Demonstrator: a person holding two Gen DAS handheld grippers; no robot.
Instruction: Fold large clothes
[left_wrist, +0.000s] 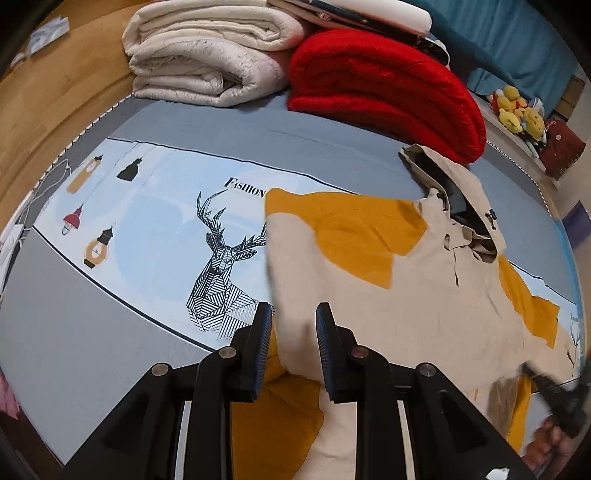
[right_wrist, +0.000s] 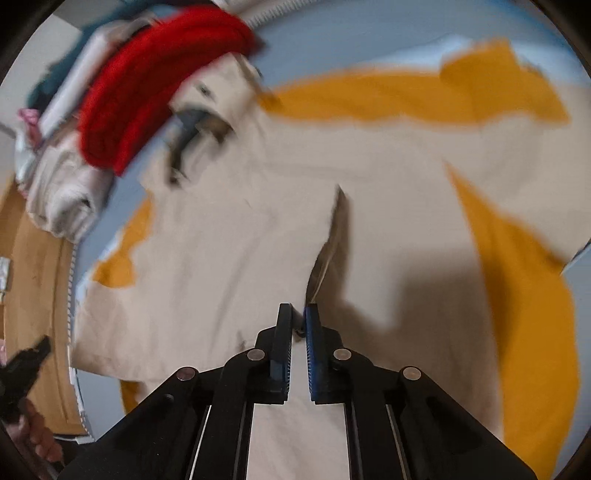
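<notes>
1. Left wrist view: the left gripper (left_wrist: 293, 328) has its fingers set well apart. A beige fold of the jacket (left_wrist: 388, 288) runs between them, but the pads do not press on it, so it holds nothing.
2. Left wrist view: the jacket, beige with yellow panels, lies on the bed (left_wrist: 92, 332), beside the printed deer (left_wrist: 225, 266). One flap is already turned over the body, and the hood (left_wrist: 458, 192) points toward the red blanket (left_wrist: 384, 99).
3. Left wrist view: a white blanket (left_wrist: 207, 55) sits beside the red one at the head of the bed. The right gripper (left_wrist: 554, 391) shows blurred at the lower right edge.
4. Right wrist view: the right gripper (right_wrist: 298, 328) is nearly closed, with a thin sliver of beige cloth between the pads. It appears to pinch a jacket edge, and a ridge of cloth rises from the tips.
5. Right wrist view: the picture is motion-blurred. The jacket fills most of the view, and the red blanket touches or overlaps the hood end; which one cannot be told.
6. Risk: with only one gripper gripping, the pull is probably uneven, which can skew the fold or drag the body across the bed.
7. Risk: the thin pinch may slip under load, dropping the edge.
8. Risk: the hood could snag the red blanket if the jacket is drawn that way.
</notes>
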